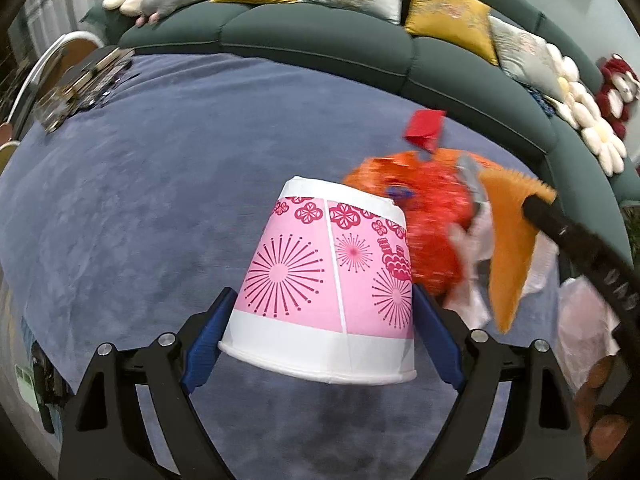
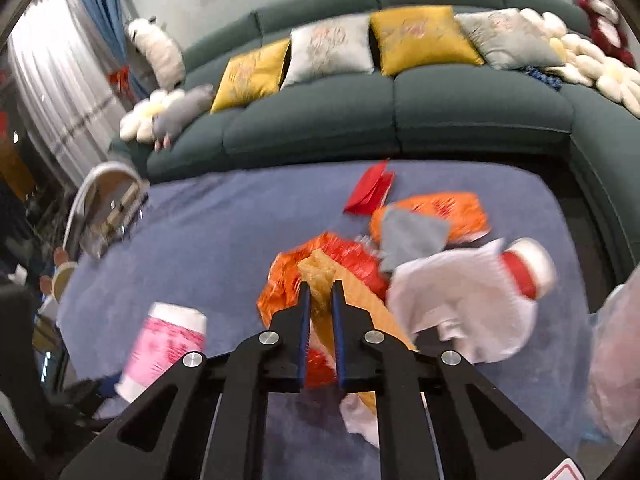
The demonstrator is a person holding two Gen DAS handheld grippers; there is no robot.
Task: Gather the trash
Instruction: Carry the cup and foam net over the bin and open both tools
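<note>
My left gripper (image 1: 320,300) is shut on a pink and white paper cup (image 1: 332,280), held upside down above the blue table cover (image 1: 160,184); the cup also shows in the right wrist view (image 2: 164,340). My right gripper (image 2: 320,288) is shut on a yellow-orange wrapper (image 2: 320,276), which shows in the left wrist view (image 1: 512,248). Around it lies a trash pile: an orange-red foil bag (image 2: 344,260), a second orange bag (image 2: 452,212), a grey piece (image 2: 408,236), a white tissue (image 2: 460,304), a red packet (image 2: 368,192) and a red and white cup (image 2: 528,268).
A dark green sofa (image 2: 400,120) with yellow and grey cushions runs behind the table. A stack of books (image 1: 84,84) and a chair (image 1: 60,56) are at the far left. A translucent plastic bag (image 2: 616,360) hangs at the right edge.
</note>
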